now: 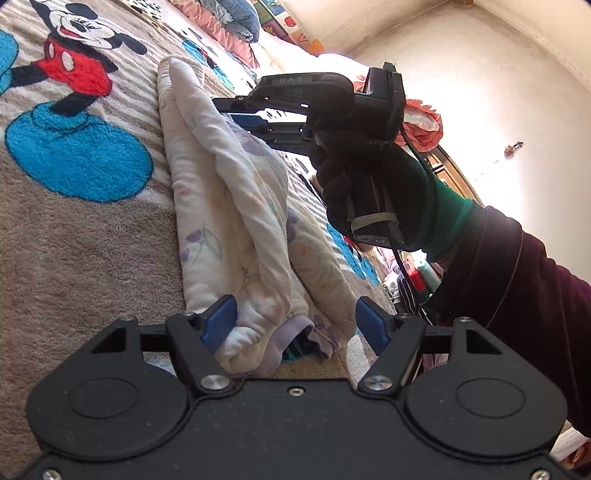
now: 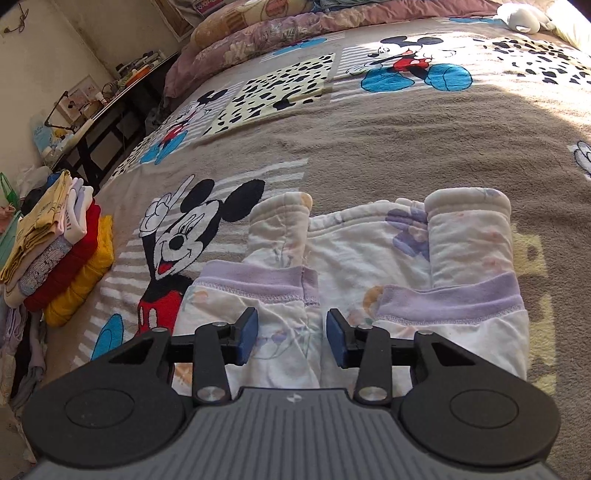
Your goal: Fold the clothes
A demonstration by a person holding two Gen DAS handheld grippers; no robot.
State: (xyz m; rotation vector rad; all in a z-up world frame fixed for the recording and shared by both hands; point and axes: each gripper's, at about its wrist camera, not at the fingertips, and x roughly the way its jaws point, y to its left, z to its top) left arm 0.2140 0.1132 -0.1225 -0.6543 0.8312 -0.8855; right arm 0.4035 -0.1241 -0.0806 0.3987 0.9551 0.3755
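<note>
A cream floral garment (image 2: pixel 369 243) with lilac cuffs lies flat on the Mickey Mouse blanket (image 2: pixel 369 147), both sleeves folded in over the body. My right gripper (image 2: pixel 291 338) hovers low over its near middle. Its blue pads stand a narrow gap apart, with cloth showing beneath them and nothing pinched. In the left wrist view the garment (image 1: pixel 229 206) runs away as a long bundle. My left gripper (image 1: pixel 295 325) stands wide open astride its lilac-hemmed near end, the left pad against the cloth. The right gripper (image 1: pixel 227 109) reaches in from the right, held by a gloved hand (image 1: pixel 369 184).
A stack of folded clothes (image 2: pixel 55 251) sits at the bed's left edge. Pillows and quilts (image 2: pixel 258 33) line the head of the bed, with a soft toy (image 2: pixel 524 16) at the far right. A cluttered desk (image 2: pixel 110 103) stands beyond the left side.
</note>
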